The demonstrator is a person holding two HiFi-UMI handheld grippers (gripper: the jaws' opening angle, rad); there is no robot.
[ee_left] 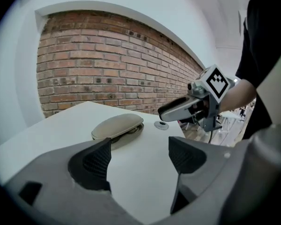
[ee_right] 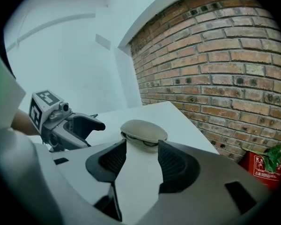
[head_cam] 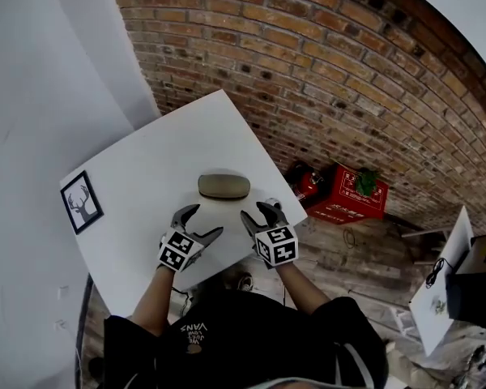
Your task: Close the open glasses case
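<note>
Left gripper (ee_left: 140,159): stands with the pads wide apart, grips nothing, shows only bare tabletop in the gap. Hovers over the near part of the white square table (head_cam: 138,168), angled down and toward the far side.

Right gripper (ee_right: 142,161): keeps a narrower gap, yet open as well, with nothing pressed between the pads. Hangs just right of the left gripper, close to the table's near right edge, tips aimed at the far side.

Beyond both sets of tips: lies on the table the beige oval hard-shell glasses case (head_cam: 223,186), long side running left to right, clear of either gripper. Sits with the lid lowered almost flat, leaving a thin dark slit along the near edge; cannot tell what is inside.

Just right of the case, near the table's right edge: rests a small round grey disc (ee_left: 161,125).

At the far left corner of the table: stands a black-framed deer picture (head_cam: 81,202).

Past the table: rises a red brick wall (head_cam: 348,79), with a red box (head_cam: 348,194) on the floor at its foot.
</note>
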